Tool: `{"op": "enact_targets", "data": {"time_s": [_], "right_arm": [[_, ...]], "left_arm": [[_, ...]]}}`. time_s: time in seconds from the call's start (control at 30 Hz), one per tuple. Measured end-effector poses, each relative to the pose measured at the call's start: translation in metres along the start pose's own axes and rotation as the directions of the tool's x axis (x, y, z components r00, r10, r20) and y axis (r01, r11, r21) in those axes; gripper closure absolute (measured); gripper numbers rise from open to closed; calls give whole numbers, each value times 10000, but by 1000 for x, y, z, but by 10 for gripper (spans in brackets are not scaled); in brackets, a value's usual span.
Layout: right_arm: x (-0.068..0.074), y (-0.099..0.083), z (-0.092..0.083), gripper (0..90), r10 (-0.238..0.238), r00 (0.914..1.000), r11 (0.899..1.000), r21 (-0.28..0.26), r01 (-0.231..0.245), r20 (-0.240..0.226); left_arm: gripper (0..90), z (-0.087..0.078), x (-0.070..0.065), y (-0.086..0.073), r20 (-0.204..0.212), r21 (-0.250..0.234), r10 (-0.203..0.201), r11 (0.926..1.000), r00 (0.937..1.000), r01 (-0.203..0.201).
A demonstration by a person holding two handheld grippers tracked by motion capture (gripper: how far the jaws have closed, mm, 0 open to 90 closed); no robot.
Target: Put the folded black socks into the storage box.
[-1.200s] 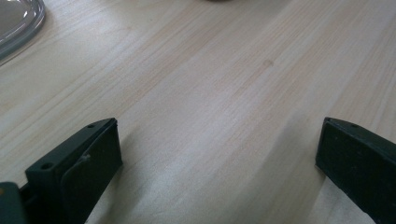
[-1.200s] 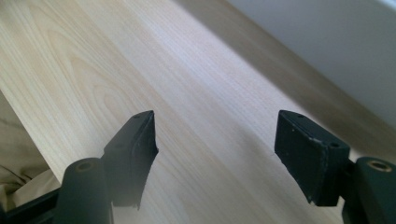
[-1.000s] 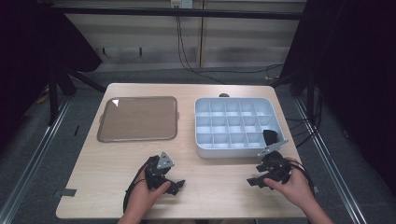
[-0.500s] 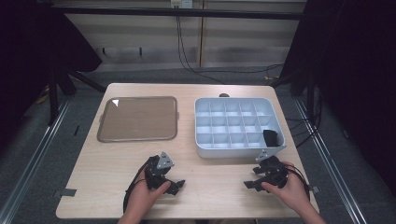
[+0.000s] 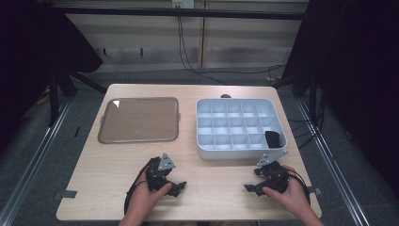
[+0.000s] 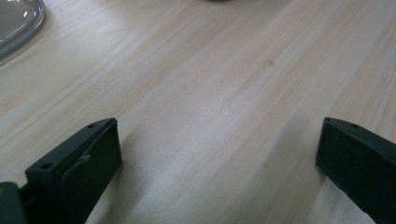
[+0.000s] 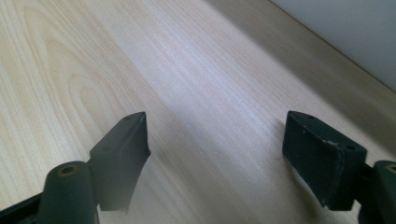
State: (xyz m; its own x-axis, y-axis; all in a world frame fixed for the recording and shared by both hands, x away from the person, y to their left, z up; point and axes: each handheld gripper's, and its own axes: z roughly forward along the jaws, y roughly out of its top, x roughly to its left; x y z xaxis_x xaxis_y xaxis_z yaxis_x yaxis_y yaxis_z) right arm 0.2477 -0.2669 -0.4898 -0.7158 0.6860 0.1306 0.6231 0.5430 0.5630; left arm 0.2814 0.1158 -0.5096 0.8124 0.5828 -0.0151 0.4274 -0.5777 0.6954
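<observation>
Black item [image 5: 275, 138] in box [image 5: 207, 149] corner, ahead of R hand-held gripper [image 5: 254, 186]; L hand-held gripper [image 5: 175, 188] farther; both open, empty, on bench [image 5: 94, 188].

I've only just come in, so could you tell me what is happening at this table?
A person holds a two-jaw gripper in each hand, low over the near part of the wooden table. The left gripper and the right gripper are both open, with bare wood between the jaws. The right one's jaws have just been opening. A small black object lies in the near right compartment of the divided bin; the tray beside it is empty.
</observation>
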Motion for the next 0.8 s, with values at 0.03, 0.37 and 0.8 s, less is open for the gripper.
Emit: {"op": "enact_targets", "data": {"time_s": [0.03,0.37,0.8], "right_arm": [[1,-1,0,211,55,10000,10000,-22,-55,30],[6,-10,3,186,-423,9984,9968,-662,447,375],[8,-19,5,179,-743,9950,9877,-1325,826,666]], "left_arm": [[0,0,0,0,1,-2,1,10000,10000,-1],[0,0,0,0,0,-2,-2,10000,10000,2],[0,0,0,0,0,-5,-3,10000,10000,3]]}}
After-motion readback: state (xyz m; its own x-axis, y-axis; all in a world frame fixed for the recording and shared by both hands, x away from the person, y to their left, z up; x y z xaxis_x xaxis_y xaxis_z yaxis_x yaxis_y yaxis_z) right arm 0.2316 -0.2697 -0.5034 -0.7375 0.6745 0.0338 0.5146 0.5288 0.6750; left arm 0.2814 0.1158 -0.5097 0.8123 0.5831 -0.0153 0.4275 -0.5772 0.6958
